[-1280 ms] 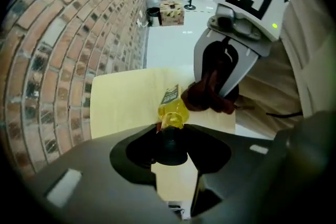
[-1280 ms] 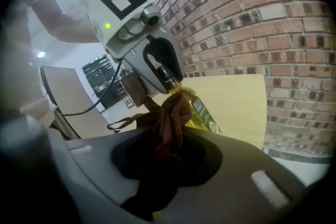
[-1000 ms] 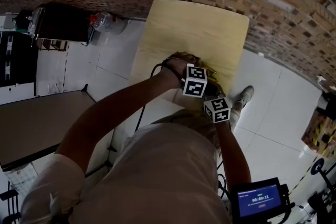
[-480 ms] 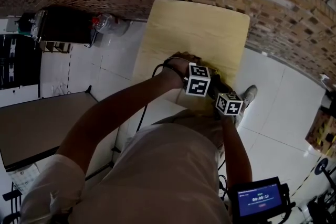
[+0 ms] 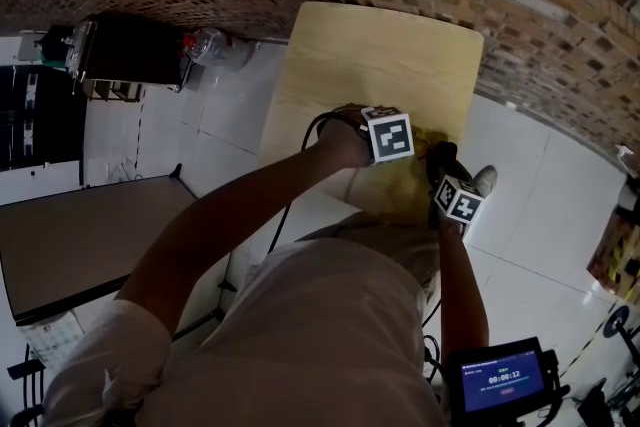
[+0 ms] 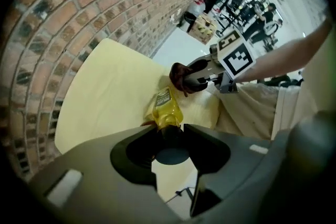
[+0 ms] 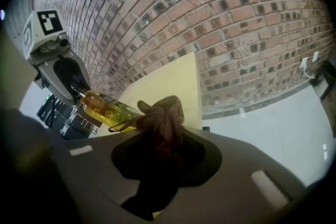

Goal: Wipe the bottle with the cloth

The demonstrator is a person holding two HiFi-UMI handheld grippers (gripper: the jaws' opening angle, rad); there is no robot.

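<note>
Left gripper (image 6: 169, 131) clamps the yellow bottle (image 6: 164, 107) by its neck, mid-frame above the table (image 6: 100, 92). Right gripper (image 7: 160, 139), pinching the brown cloth (image 7: 167, 115) at the bottle's base, has slid rightward since earlier.

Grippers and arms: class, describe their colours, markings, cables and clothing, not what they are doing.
The left gripper and the right gripper have grey bodies, and each carries a white cube printed with black square markers. A black cable runs from the left one. The person wears a light beige short-sleeved shirt, with nothing on the forearms.
</note>
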